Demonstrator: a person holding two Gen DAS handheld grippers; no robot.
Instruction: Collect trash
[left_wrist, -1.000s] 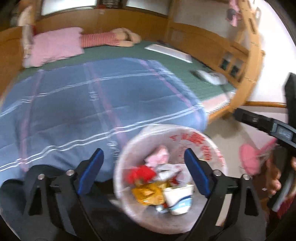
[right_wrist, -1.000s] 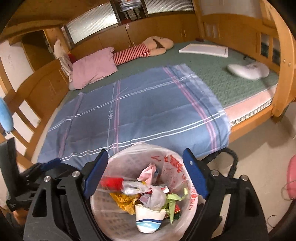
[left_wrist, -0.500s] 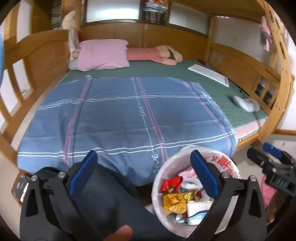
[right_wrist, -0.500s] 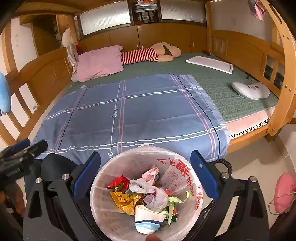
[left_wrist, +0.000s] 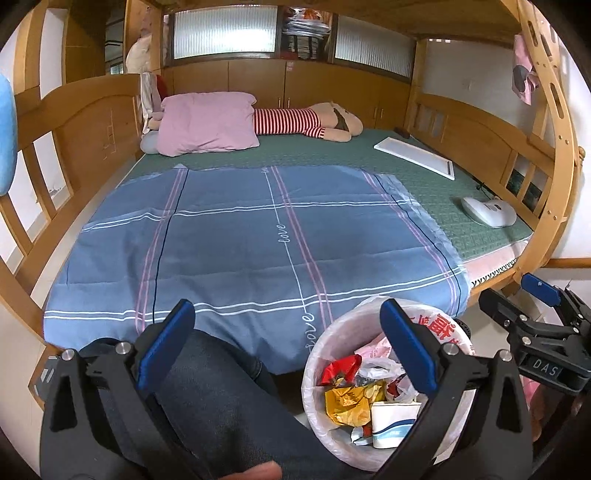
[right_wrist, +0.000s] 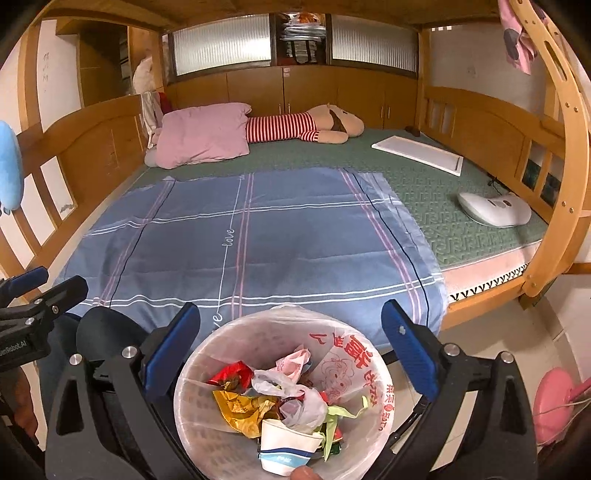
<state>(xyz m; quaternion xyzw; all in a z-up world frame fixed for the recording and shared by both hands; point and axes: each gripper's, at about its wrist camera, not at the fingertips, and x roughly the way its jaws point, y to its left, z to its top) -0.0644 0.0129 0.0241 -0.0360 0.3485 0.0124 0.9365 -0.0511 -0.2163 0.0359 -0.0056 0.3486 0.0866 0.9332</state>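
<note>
A white bin with a plastic liner (right_wrist: 373, 376) stands on the floor at the foot of the bed; it also shows in the left wrist view (left_wrist: 448, 328). It holds wrappers, a plastic bag and a paper cup (right_wrist: 286, 445). My right gripper (right_wrist: 291, 347) is open and empty, held above the bin. My left gripper (left_wrist: 284, 345) is open and empty, left of the bin, above a dark-trousered knee (left_wrist: 221, 398). Each gripper appears at the edge of the other's view.
A bunk bed with a blue plaid sheet (left_wrist: 258, 236) fills the view. On it lie a pink pillow (left_wrist: 207, 127), a striped plush toy (left_wrist: 306, 122), a white board (left_wrist: 413, 157) and a white device (left_wrist: 487, 212). A pink object (right_wrist: 554, 402) lies on the floor, right.
Both grippers have lifted and pulled back from the bin, so more of the bed shows. The left gripper swung left, putting the bin at its right.
</note>
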